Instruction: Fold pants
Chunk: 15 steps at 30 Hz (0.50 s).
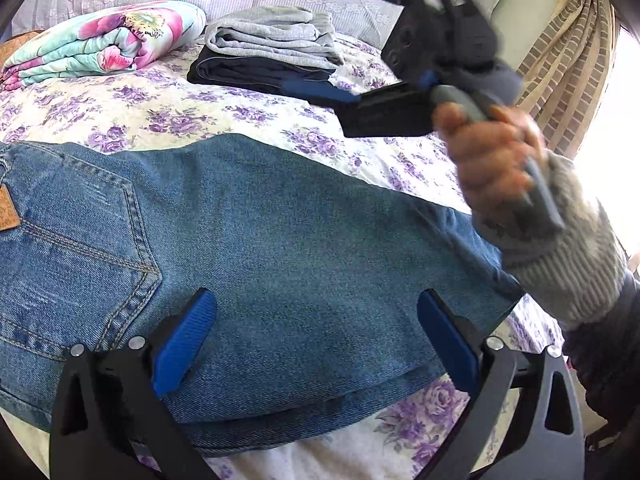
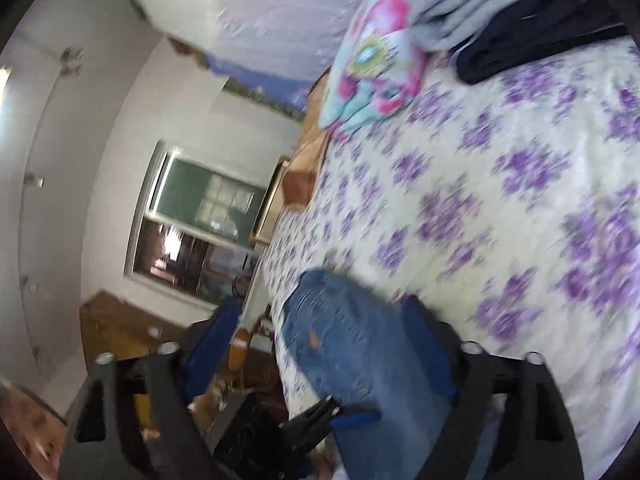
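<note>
Jeans (image 1: 256, 240) lie folded on the bed (image 1: 192, 116). My left gripper (image 1: 316, 344) hangs over them, fingers wide apart, nothing held. Right gripper (image 1: 360, 40) is lifted clear, fingers apart & empty. Next fold: pinch both layers at the edge, w/ corners kept aligned.

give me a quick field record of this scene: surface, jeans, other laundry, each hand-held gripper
surface: bed with purple floral sheet
jeans: blue jeans folded, back pocket up, near edge of the bed
other laundry: gray garment stacked on dark garment; floral blanket beside them
left hand-held gripper: open over the jeans, nothing between the pads
right hand-held gripper: raised above the bed in a hand, open, holding nothing
</note>
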Available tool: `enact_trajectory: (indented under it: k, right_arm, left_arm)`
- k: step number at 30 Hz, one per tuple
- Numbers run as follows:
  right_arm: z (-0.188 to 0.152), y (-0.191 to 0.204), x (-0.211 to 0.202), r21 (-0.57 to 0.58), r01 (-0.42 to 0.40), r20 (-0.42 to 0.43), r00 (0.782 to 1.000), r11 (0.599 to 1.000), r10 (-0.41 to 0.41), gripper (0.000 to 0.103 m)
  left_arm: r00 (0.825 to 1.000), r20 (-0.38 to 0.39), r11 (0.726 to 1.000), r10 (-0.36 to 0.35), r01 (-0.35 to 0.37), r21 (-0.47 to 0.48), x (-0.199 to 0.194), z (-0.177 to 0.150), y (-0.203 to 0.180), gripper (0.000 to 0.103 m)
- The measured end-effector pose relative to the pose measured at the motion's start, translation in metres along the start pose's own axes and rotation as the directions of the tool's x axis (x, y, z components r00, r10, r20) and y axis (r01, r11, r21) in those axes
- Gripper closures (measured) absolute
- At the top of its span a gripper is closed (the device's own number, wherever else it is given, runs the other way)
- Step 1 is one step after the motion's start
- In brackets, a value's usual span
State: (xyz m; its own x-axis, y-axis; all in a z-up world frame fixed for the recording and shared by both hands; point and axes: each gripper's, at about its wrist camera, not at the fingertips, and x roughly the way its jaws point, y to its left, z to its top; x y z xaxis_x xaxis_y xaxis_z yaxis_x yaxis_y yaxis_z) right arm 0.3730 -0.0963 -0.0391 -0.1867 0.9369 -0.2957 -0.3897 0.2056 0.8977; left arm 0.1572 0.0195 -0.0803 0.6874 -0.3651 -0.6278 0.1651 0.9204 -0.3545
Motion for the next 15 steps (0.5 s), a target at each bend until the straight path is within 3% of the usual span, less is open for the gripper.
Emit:
enact_trajectory:
  k: [1, 3, 5, 6, 8, 9, 11, 13, 15]
  right_arm:
    - [-0.010, 0.005, 0.009, 0.000, -0.016, -0.024, 1.000, 1.000, 0.016, 0.043]
    - [-0.027, 0.009, 0.025, 0.009, -0.043, -0.070, 0.997, 0.999, 0.043, 0.051]
    - [-0.036, 0.001, 0.049, 0.040, 0.024, -0.104, 0.994, 0.999, -0.020, 0.054]
    - [-0.037, -0.006, 0.058, 0.048, 0.076, -0.109, 0.991, 0.996, -0.071, 0.061]
    - [-0.035, -0.035, 0.072, 0.079, 0.252, -0.109, 0.964, 0.964, -0.243, 0.096]
    - [-0.033, -0.049, 0.076, 0.113, 0.280, -0.116, 0.957, 0.953, -0.267, 0.103]
    - [-0.032, -0.055, 0.073, 0.145, 0.245, -0.108, 0.967, 0.959, -0.231, 0.103]
    - [-0.032, -0.036, 0.062, 0.079, 0.277, -0.072, 0.960, 0.958, -0.272, 0.097]
    - [-0.032, -0.022, 0.047, 0.052, 0.239, -0.048, 0.971, 0.970, -0.236, 0.097]
  left_arm:
    - [1.000, 0.000, 1.000, 0.000, 0.000, 0.000, 0.000, 0.000, 0.000, 0.005]
    - [1.000, 0.000, 1.000, 0.001, -0.001, 0.000, 0.000, 0.000, 0.000, 0.005]
    - [1.000, 0.000, 1.000, 0.001, -0.001, 0.000, 0.000, 0.000, 0.000, 0.005]
    - [1.000, 0.000, 1.000, 0.001, -0.001, 0.000, 0.000, 0.000, -0.001, 0.005]
    - [1.000, 0.000, 1.000, 0.003, -0.003, -0.001, -0.001, 0.000, 0.000, 0.005]
    - [1.000, -0.003, 1.000, 0.017, -0.017, -0.006, 0.000, 0.000, 0.000, 0.005]
    - [1.000, 0.002, 1.000, 0.004, -0.004, -0.011, -0.001, 0.000, 0.001, 0.005]
    - [1.000, 0.005, 1.000, 0.001, -0.001, -0.013, -0.002, 0.000, 0.002, 0.005]
    - [1.000, 0.005, 1.000, 0.003, -0.002, -0.011, -0.002, 0.001, 0.002, 0.005]
